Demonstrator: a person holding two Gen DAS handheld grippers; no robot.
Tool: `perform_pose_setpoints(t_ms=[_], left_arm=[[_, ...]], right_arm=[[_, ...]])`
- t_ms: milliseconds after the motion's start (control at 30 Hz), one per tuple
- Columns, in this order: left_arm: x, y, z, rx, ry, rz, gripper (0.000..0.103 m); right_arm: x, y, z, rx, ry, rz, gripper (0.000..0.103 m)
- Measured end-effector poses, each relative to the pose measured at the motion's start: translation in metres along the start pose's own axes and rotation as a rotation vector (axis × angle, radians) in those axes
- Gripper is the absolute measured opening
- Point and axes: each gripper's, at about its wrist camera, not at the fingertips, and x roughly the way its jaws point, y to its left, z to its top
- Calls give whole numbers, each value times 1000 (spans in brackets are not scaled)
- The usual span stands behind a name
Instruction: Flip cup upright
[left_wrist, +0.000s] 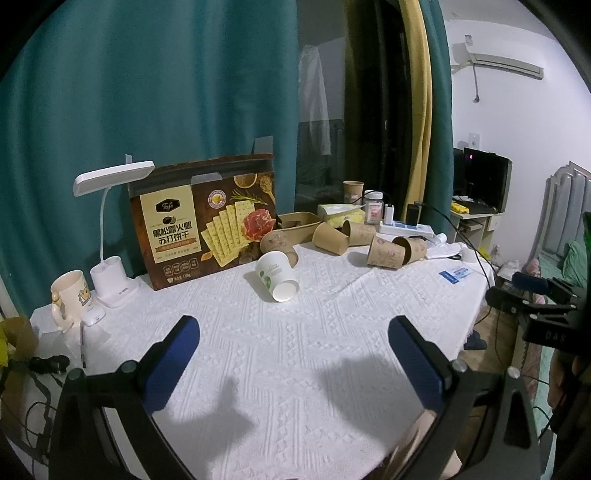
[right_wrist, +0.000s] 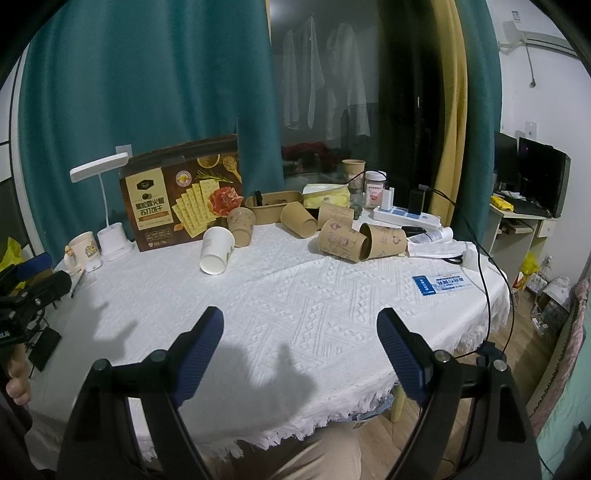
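A white paper cup (left_wrist: 277, 277) (right_wrist: 216, 251) lies on its side on the white tablecloth (left_wrist: 295, 369), one round end turned toward me. Behind it several brown paper cups (left_wrist: 330, 238) (right_wrist: 341, 240) lie tipped over in a loose row. My left gripper (left_wrist: 293, 323) hovers over the cloth well short of the white cup, its blue pads (left_wrist: 173, 354) wide apart and nothing between them. My right gripper (right_wrist: 300, 315) stands open the same way near the table's front edge, to the right of the white cup and apart from it.
A cracker box (left_wrist: 207, 221) stands behind the cups, with a white desk lamp (left_wrist: 110, 177) and a mug (left_wrist: 70, 295) at the left. A power strip (right_wrist: 406, 218), a jar and a black cable (right_wrist: 484, 258) crowd the back right. A blue card (right_wrist: 439, 284) lies by the right edge.
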Motion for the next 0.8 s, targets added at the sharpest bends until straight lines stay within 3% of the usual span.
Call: perform_pose_setpoints(t_ms=[800], left_arm=[[-1,-2,-1,4,-6,2,102]], right_arm=[[-1,-1,0,3,-1,0,83]])
